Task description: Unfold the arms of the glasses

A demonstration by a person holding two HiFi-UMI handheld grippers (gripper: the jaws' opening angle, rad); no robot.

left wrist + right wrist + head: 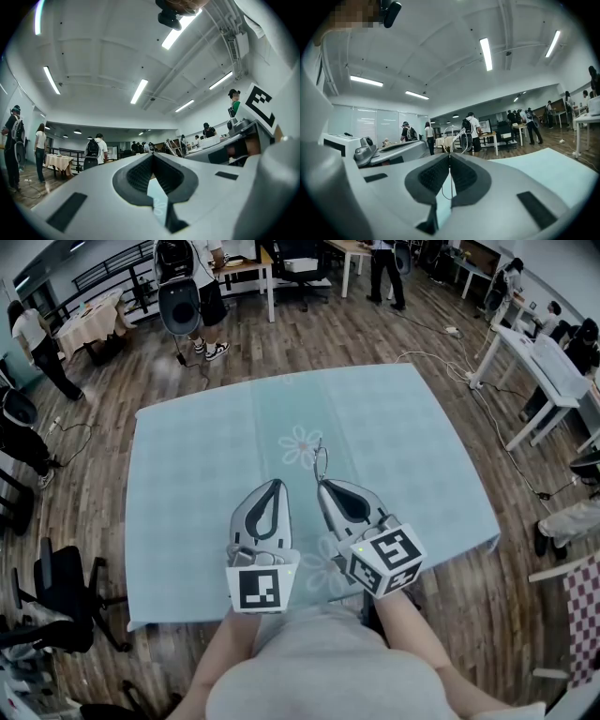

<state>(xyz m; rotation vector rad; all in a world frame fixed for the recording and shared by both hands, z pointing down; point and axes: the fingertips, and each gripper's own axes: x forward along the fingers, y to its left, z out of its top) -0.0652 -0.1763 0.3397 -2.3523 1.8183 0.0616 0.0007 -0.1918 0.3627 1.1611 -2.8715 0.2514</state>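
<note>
We hold both grippers just beside each other, low over the near half of the table (441, 521), which is covered by a pale blue cloth (197, 474) with a faint flower print (300, 446). The left gripper (274, 484) has its jaws pressed together with nothing between them; its own view (153, 154) shows only a sliver of cloth below the closed pads. The right gripper (322, 486) is clamped on the glasses (320, 460). From above they show as a thin wire shape sticking out past its tip, above the cloth and not lying on it. In the right gripper view (449, 155) the pads meet on a fine wire that runs down between them, and the pale frame of the glasses (457, 136) rises just beyond the tips. We cannot tell whether the arms are folded or open. People (192, 296) stand on the wooden floor beyond the table.
</note>
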